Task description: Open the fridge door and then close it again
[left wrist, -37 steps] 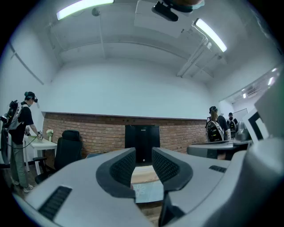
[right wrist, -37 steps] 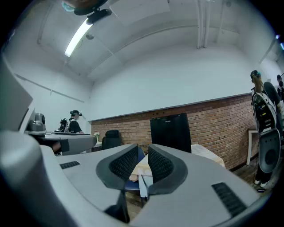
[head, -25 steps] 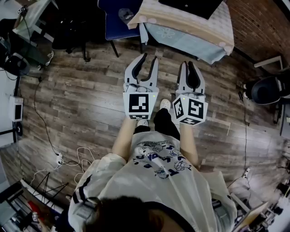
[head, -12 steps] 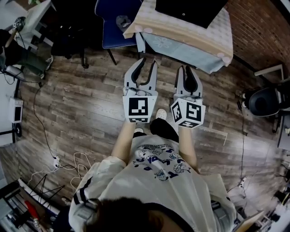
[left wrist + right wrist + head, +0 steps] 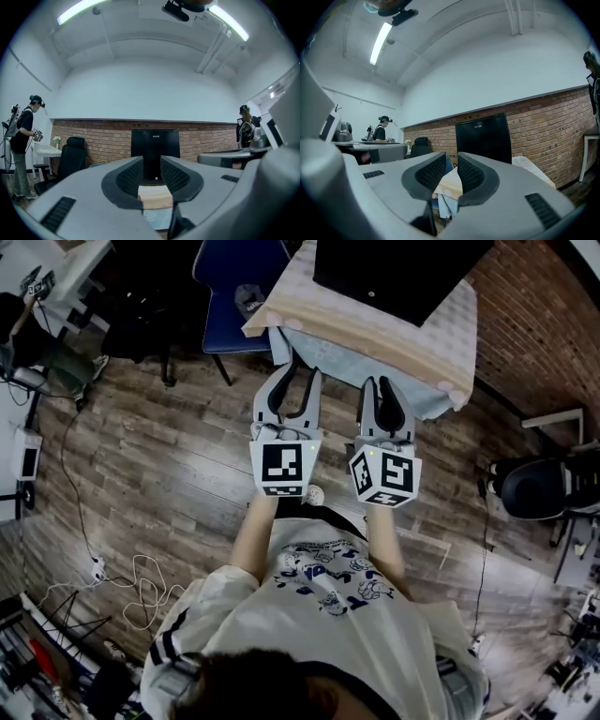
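Observation:
A small black fridge (image 5: 394,273) stands with its door closed on a table draped in a pale cloth (image 5: 375,329), against the brick wall. It fills the middle of the left gripper view as the fridge (image 5: 155,152) and shows right of centre as the fridge (image 5: 483,138) in the right gripper view. My left gripper (image 5: 302,367) and right gripper (image 5: 380,382) are held side by side, level, pointing at the table's front edge and short of the fridge. Both are shut with nothing between the pads, as the left gripper (image 5: 151,163) and right gripper (image 5: 451,161) show.
A blue chair (image 5: 234,277) stands left of the table. A black office chair (image 5: 539,474) sits at the right. Cables (image 5: 141,577) lie on the wood floor at the lower left. A person (image 5: 21,140) stands far left, another person (image 5: 246,131) far right.
The person has walked forward. The table and fridge have come nearer, and both grippers now reach the table's front edge. The jaws have not changed.

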`<action>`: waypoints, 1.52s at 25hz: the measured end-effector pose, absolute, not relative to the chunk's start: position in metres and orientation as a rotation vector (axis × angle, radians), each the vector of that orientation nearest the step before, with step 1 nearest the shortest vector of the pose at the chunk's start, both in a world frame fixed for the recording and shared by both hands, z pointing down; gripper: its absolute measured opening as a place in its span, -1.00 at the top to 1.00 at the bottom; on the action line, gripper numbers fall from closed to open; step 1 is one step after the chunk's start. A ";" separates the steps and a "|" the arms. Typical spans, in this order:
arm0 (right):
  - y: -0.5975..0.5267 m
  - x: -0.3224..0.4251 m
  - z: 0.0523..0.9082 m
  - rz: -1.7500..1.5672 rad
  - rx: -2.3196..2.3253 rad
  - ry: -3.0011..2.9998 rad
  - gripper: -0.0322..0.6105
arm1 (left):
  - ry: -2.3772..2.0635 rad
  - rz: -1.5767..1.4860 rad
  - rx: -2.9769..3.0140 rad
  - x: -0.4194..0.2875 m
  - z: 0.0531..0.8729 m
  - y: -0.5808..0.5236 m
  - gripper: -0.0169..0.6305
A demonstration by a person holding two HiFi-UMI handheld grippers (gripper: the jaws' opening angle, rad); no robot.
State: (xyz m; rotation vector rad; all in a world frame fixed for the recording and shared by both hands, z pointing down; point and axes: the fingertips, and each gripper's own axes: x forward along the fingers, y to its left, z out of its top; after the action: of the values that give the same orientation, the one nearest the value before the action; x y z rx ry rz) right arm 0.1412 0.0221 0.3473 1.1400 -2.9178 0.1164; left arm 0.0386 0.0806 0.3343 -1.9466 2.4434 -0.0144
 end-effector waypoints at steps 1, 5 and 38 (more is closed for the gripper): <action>0.016 0.141 0.348 0.121 1.136 -2.919 0.66 | 2.449 -0.016 -1.943 0.038 0.335 0.075 0.56; -0.006 0.138 0.353 0.151 1.126 -2.920 0.65 | 2.472 -0.024 -1.935 0.033 0.339 0.055 0.56; -0.245 -0.046 0.359 0.194 1.399 -2.777 0.65 | 2.349 0.036 -2.218 -0.174 0.352 -0.219 0.56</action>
State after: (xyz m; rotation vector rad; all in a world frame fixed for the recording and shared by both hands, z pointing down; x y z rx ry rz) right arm -0.0462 -0.2455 0.3592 1.3989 -2.7771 0.1940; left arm -0.1740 -0.2186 0.3516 -2.2183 2.3488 0.0358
